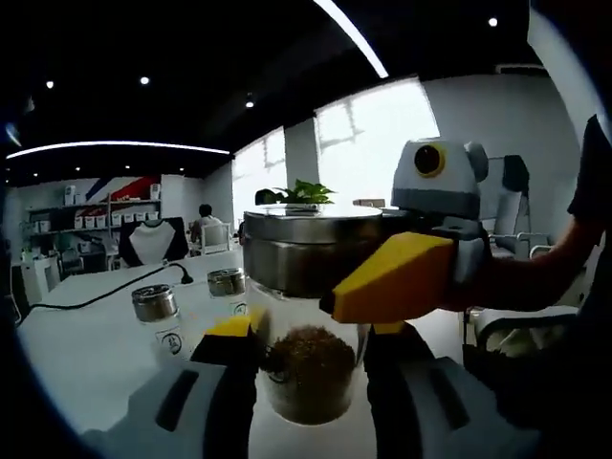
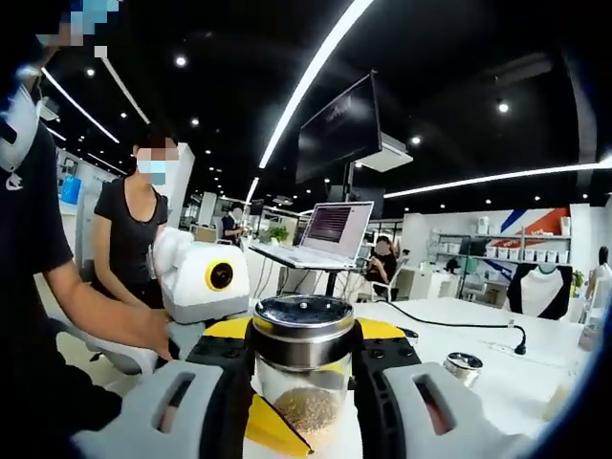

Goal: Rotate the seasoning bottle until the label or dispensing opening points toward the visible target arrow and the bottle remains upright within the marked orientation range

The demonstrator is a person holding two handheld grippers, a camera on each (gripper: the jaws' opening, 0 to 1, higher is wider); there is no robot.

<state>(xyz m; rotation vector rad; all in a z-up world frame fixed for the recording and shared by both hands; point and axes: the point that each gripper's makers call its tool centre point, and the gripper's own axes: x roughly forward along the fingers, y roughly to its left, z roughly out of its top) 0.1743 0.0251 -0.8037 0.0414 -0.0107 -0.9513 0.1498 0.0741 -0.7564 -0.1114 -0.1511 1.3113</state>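
The seasoning bottle (image 1: 311,382) is a clear glass jar of brown spice with a steel lid (image 1: 296,251), held upright above the white table (image 1: 86,354). My left gripper (image 1: 308,356) is shut on the glass body, one dark finger on each side. My right gripper (image 2: 303,346) is shut on the steel lid (image 2: 303,320); in the left gripper view its yellow jaw reaches in from the right against the lid's side. In the right gripper view the left gripper's yellow jaws sit below the lid around the glass (image 2: 306,406). No arrow mark is visible.
Two small steel-capped shakers (image 1: 156,308) (image 1: 227,284) stand on the table to the left, with a black cable (image 1: 105,295) behind them. Another shaker (image 2: 464,367) and an open laptop (image 2: 330,232) are in the right gripper view. A person's arm (image 2: 105,316) is close on the left.
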